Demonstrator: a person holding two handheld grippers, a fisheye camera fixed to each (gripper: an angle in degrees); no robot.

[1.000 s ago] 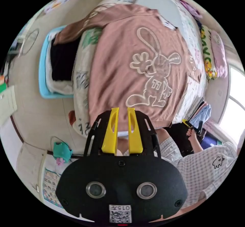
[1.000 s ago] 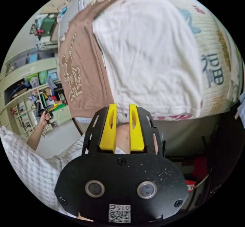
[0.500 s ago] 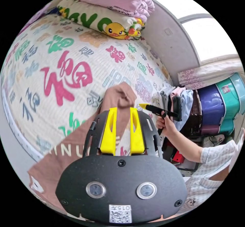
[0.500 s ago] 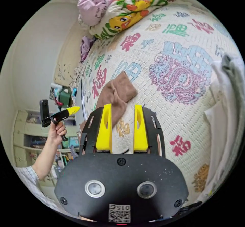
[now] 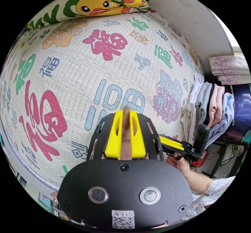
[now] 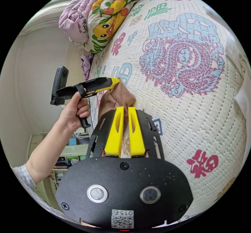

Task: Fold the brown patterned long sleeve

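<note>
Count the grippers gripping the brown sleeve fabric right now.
2. The left gripper has its jaws closed on a strip of the brown sleeve; the right gripper pinches the same bunched cuff from the near side, on the bed cover.

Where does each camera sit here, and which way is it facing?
Left gripper view: rides the left gripper, facing the patterned bedspread; jaws pinch the brown sleeve.
Right gripper view: rides the right gripper, facing the same bedspread; jaws pinch the sleeve cuff.
Shared: sleeve, bedspread, duck quilt, each other's gripper.
</note>
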